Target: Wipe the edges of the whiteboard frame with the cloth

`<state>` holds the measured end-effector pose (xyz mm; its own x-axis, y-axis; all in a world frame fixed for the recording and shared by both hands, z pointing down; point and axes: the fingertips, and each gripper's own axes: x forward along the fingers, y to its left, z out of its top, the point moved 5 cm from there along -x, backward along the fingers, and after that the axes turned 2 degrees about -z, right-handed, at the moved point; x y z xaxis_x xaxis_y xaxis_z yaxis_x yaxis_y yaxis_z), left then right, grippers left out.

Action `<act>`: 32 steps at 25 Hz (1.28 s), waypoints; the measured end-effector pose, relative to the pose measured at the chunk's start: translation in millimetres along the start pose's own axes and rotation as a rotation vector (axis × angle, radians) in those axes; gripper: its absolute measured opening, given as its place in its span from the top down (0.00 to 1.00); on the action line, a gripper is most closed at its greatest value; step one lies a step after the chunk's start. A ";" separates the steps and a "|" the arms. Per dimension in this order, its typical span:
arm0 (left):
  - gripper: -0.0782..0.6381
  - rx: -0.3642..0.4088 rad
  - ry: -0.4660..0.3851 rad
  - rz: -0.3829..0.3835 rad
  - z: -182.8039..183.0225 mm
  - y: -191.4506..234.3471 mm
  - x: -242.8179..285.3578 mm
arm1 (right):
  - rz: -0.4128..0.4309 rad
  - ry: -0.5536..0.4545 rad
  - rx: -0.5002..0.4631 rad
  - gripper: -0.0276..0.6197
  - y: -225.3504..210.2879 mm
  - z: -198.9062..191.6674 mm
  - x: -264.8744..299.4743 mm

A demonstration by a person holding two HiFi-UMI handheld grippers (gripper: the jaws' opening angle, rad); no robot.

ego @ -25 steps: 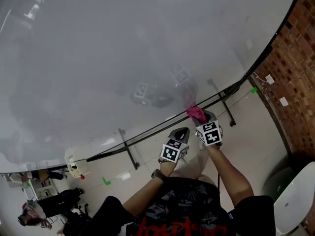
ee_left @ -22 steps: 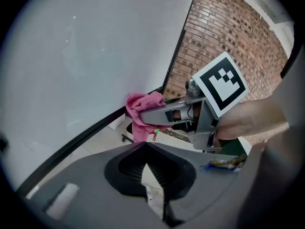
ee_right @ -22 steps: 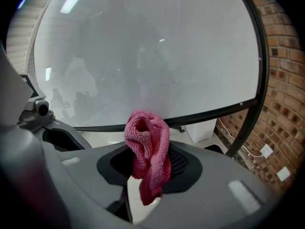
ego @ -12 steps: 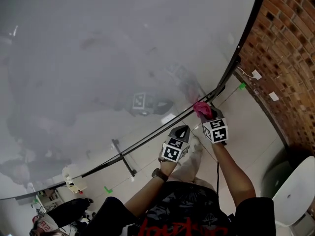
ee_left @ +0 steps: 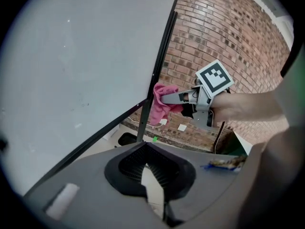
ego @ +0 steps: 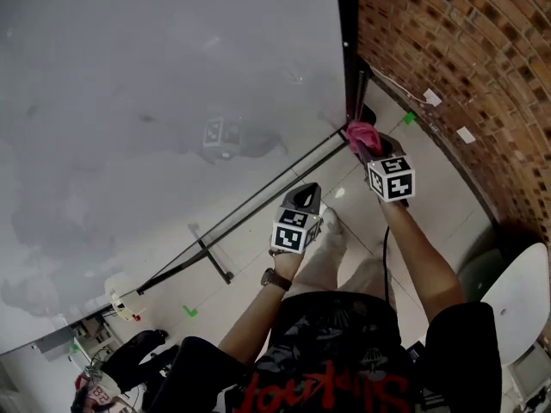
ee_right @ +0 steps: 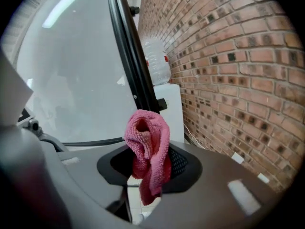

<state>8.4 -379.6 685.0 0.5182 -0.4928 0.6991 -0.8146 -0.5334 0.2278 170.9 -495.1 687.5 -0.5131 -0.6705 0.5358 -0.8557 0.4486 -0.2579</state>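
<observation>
Cloth (ego: 360, 134), pink. Head view: pinched in the right gripper (ego: 365, 146) at the lower right corner of the whiteboard frame (ego: 347, 50). The side rail runs up and away from it. Right arm is outstretched, the nearer one. Left gripper (ego: 303, 198) sits lower, well apart from the frame.

Left gripper view: fingers (ee_left: 163, 174) closed on nothing.

Right gripper view: fingers clenched on the cloth, with the rail rising just beyond it.

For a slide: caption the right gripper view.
Right tool clamps a pink cloth near the whiteboard's black frame.
</observation>
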 end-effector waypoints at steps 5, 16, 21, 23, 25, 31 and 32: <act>0.89 -0.047 -0.064 -0.068 34.7 -91.8 -4.8 | 0.367 -0.065 -0.229 0.76 13.9 19.2 -90.6; 0.89 -0.151 -0.310 -0.145 86.5 -309.4 -60.2 | 0.733 -0.070 -0.429 0.75 24.0 42.8 -323.4; 0.89 -0.124 -0.375 -0.083 77.1 -340.5 -109.4 | 0.784 -0.145 -0.459 0.75 67.4 32.8 -378.5; 0.89 -0.118 -0.390 -0.062 59.3 -348.2 -132.8 | 0.793 -0.166 -0.460 0.75 88.7 22.6 -395.2; 0.89 -0.125 -0.406 -0.029 33.8 -355.5 -163.0 | 0.814 -0.178 -0.458 0.75 118.5 7.9 -413.0; 0.89 -0.187 -0.506 0.068 -63.6 -372.2 -276.6 | 0.917 -0.157 -0.529 0.75 242.8 -46.5 -467.1; 0.89 -0.199 -0.519 0.084 -80.2 -374.0 -295.5 | 0.941 -0.153 -0.526 0.75 263.9 -56.4 -475.1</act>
<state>139.0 20.6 447.6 0.4684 -0.8287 0.3063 -0.8661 -0.3622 0.3446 192.6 -24.9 410.2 -0.9818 0.0236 0.1885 0.0015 0.9932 -0.1163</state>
